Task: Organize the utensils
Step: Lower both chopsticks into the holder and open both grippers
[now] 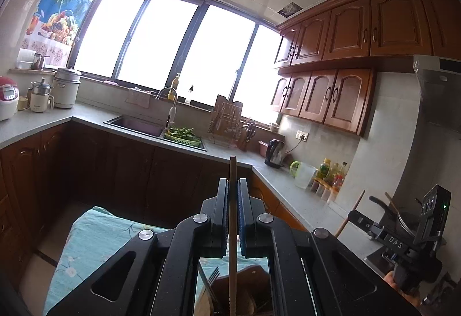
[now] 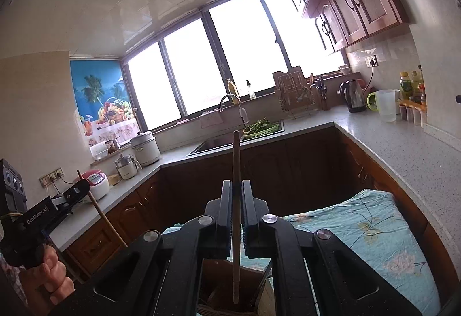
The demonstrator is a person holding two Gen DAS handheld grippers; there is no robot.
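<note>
Kitchen counters and a bright window fill the background; a floral cloth (image 2: 374, 229) lies lower right in the right wrist view. Left gripper (image 1: 233, 186) is clamped on a wooden chopstick (image 1: 232, 218), long axis upright through the frame centre. Right gripper (image 2: 236, 189) likewise pinches a second chopstick (image 2: 236, 200). Wooden holder (image 2: 230, 287) sits directly below both sticks (a fork (image 1: 211, 278) already stands inside), so lowering looks like the next move.
</note>
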